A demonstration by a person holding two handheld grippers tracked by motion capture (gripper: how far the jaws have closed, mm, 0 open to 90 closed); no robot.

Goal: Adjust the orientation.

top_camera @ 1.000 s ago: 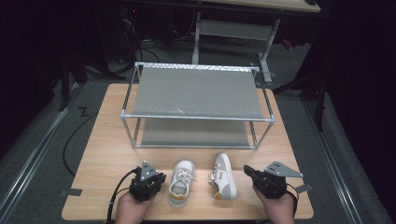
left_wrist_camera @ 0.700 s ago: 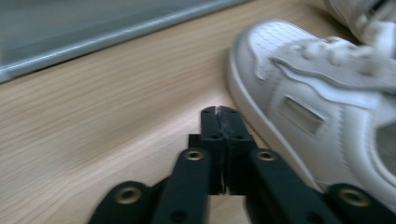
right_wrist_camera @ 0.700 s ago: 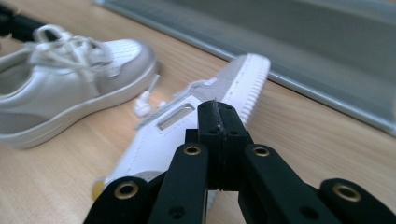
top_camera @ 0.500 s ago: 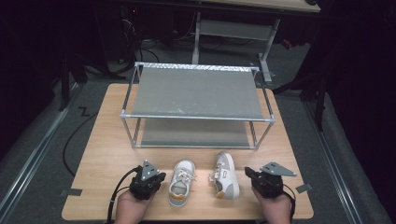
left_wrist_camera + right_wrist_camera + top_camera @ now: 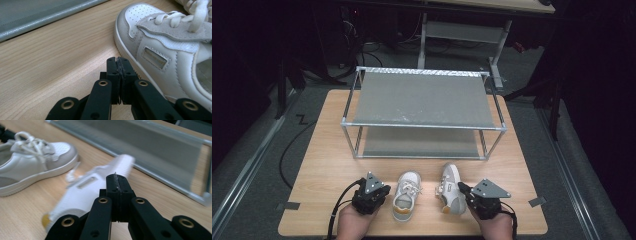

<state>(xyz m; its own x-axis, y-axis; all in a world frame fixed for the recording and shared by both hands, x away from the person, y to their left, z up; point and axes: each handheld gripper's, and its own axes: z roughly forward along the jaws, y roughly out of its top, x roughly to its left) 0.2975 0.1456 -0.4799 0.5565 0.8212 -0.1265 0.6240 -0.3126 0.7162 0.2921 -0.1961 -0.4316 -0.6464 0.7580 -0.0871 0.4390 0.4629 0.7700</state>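
A: Status on the shoes?

B: Two small white sneakers sit on the wooden table (image 5: 322,165), near its front edge, in front of the two-tier rack (image 5: 422,97). The left shoe (image 5: 406,196) stands upright on its sole, toe toward the rack. The right shoe (image 5: 452,189) lies tipped toward its neighbour, its side facing up.

A: Left gripper?

B: The left gripper (image 5: 377,192) sits just left of the left shoe, low over the table. In the left gripper view its jaws are pressed together with nothing between them, tips (image 5: 119,61) just beside the shoe's (image 5: 165,45) sole edge. Cannot tell if they touch the sole. Its jaws have just been closing; no object went between them.

A: Right gripper?

B: The right gripper (image 5: 464,190) is against the right shoe's outer side. In the right gripper view the jaws are fully together, empty, tips (image 5: 117,178) over the blurred shoe (image 5: 95,190). The shoe shows motion blur there. Cannot tell whether the tips press on it.

A: Anything else visible?

B: The other sneaker (image 5: 32,165) appears sharp at the left of the right gripper view, laces up. The rack's lower shelf (image 5: 140,147) runs across the background. Both rack shelves are grey fabric on a metal frame.
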